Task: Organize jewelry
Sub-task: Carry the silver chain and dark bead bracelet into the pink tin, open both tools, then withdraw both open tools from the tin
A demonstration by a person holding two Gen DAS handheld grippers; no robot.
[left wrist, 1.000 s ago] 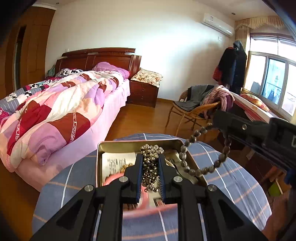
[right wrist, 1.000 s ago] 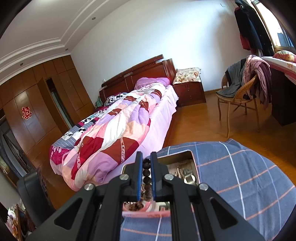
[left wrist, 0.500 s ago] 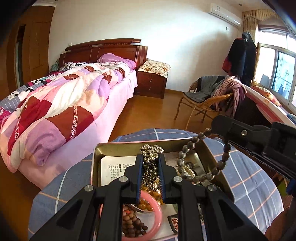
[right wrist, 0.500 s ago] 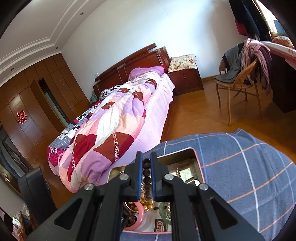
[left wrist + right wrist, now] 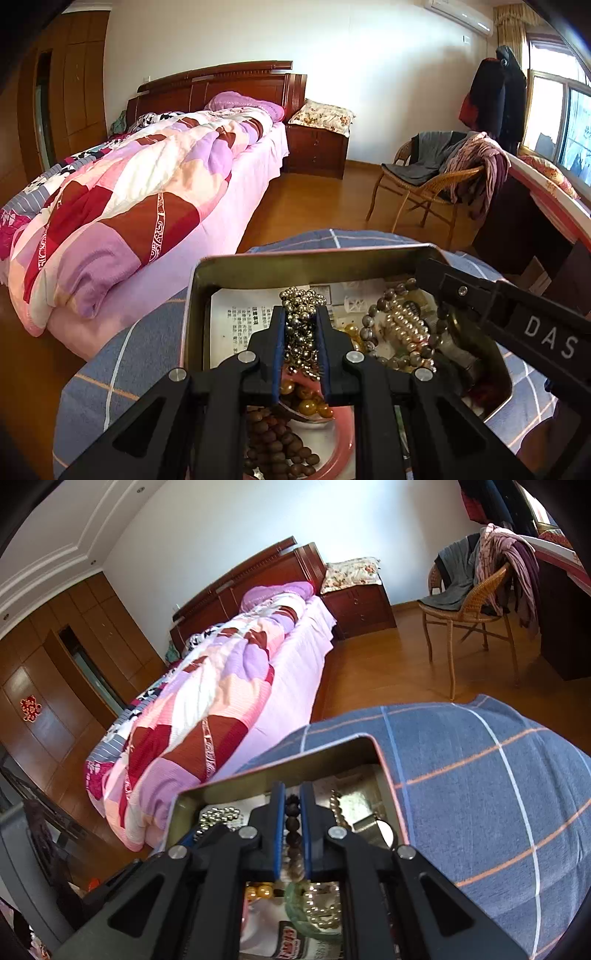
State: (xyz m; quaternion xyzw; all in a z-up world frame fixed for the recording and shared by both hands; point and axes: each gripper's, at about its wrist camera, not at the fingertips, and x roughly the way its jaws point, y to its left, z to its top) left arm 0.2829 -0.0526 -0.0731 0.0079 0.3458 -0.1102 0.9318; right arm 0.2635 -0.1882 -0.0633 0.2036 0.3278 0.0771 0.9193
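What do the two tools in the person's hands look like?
Both the left tool and the right tool are matte black, with angular fingers, blue pads on the inner faces and round silver screws. White letters "DAS" mark the right tool's side.

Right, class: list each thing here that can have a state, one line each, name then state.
Left claw: shut on the silver bead chain.
Right claw: shut on the dark bead bracelet.
Tin: open, no lid on, jewelry inside.
Pearl bracelet: lying loose in the tin.
Pink bangle: lying flat in the tin.
Brown beads: heaped inside the bangle.
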